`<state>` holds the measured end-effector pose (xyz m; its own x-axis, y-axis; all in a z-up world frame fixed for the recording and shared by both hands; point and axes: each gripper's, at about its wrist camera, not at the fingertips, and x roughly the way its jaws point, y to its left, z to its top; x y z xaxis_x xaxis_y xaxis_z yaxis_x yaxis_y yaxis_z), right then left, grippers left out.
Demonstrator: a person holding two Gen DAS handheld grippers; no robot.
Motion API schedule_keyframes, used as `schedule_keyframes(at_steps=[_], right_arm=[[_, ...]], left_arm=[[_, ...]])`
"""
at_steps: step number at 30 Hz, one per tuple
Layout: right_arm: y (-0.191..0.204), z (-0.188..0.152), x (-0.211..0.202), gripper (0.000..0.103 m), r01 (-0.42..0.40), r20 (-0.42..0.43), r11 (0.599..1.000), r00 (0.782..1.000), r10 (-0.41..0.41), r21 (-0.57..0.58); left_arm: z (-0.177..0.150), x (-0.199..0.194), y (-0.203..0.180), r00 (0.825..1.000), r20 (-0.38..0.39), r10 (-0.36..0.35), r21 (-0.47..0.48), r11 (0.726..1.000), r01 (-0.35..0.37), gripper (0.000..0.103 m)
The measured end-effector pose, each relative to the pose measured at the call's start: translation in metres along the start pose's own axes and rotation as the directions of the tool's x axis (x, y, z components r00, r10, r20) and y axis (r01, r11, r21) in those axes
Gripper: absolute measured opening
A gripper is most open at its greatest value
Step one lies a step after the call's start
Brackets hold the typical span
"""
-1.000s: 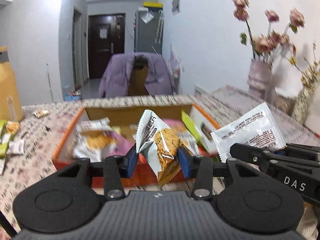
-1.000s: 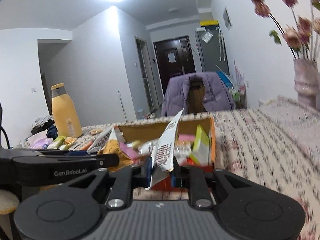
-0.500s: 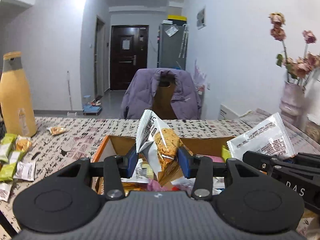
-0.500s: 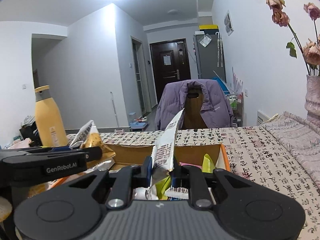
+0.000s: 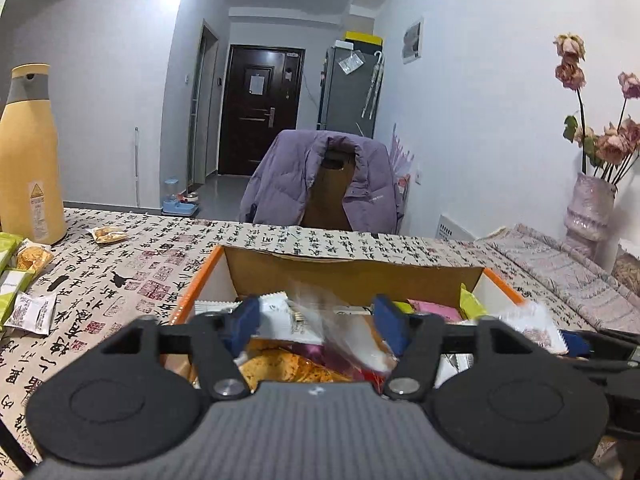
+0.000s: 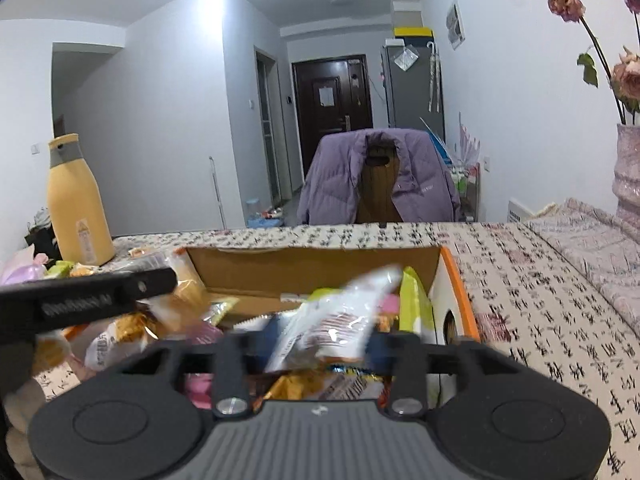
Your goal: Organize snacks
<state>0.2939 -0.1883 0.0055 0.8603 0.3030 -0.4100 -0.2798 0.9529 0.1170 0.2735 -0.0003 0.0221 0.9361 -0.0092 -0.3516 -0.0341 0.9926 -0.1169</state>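
An open cardboard box (image 5: 352, 276) with orange edges holds several snack packets. My left gripper (image 5: 316, 324) is open over the box; a blurred clear packet with a brown biscuit (image 5: 352, 340) is dropping between the fingers. My right gripper (image 6: 320, 340) is open over the same box (image 6: 316, 268); a blurred white packet (image 6: 336, 312) falls between its fingers. The right gripper's arm shows at the right of the left wrist view (image 5: 600, 344), beside a white packet (image 5: 532, 324). The left gripper's arm (image 6: 88, 300) crosses the left of the right wrist view.
A yellow bottle (image 5: 28, 152) stands at the table's far left, with loose snack packets (image 5: 24, 280) around it. A vase of dried flowers (image 5: 592, 204) stands at the right. A chair with a purple jacket (image 5: 328, 180) is behind the table.
Both grippers have lowered toward the box and opened. The biscuit packet and the white packet have left the fingers and are dropping into the box.
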Motion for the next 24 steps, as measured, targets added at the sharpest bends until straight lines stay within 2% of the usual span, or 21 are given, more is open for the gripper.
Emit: schedule_keyframes(at_steps=[1,2,3,13,19,24], right_arm=[[0.0,0.0,-0.002,0.09,0.005,0.009,1.0,1.0,-0.005,0.0],[0.0,0.0,-0.003,0.101,0.005,0.016,1.0,1.0,-0.005,0.001],[-0.001,0.0,-0.005,0.103,0.003,0.023,1.0,1.0,-0.003,0.004],[0.001,0.005,-0.012,0.103,0.016,0.036,1.0,0.999,-0.016,-0.005],[0.007,0.014,-0.031,0.103,0.032,0.043,0.999,0.999,-0.032,-0.006],[0.012,0.015,-0.054,0.103,0.032,0.05,0.999,0.998,-0.032,0.0]], left_arm=[[0.0,-0.002,0.001,1.0,0.009,0.008,-0.008,1.0,-0.008,0.092],[-0.001,-0.004,0.003,0.999,0.032,0.023,-0.023,0.999,-0.022,0.103],[-0.001,-0.007,0.004,0.998,0.053,0.031,-0.034,0.999,-0.029,0.103],[0.008,-0.015,-0.003,0.997,0.068,0.025,-0.028,0.999,-0.024,0.103],[0.018,-0.04,-0.004,0.994,0.088,0.061,-0.036,0.998,-0.058,0.103],[0.017,-0.068,0.002,0.994,0.073,0.078,-0.041,0.996,-0.075,0.103]])
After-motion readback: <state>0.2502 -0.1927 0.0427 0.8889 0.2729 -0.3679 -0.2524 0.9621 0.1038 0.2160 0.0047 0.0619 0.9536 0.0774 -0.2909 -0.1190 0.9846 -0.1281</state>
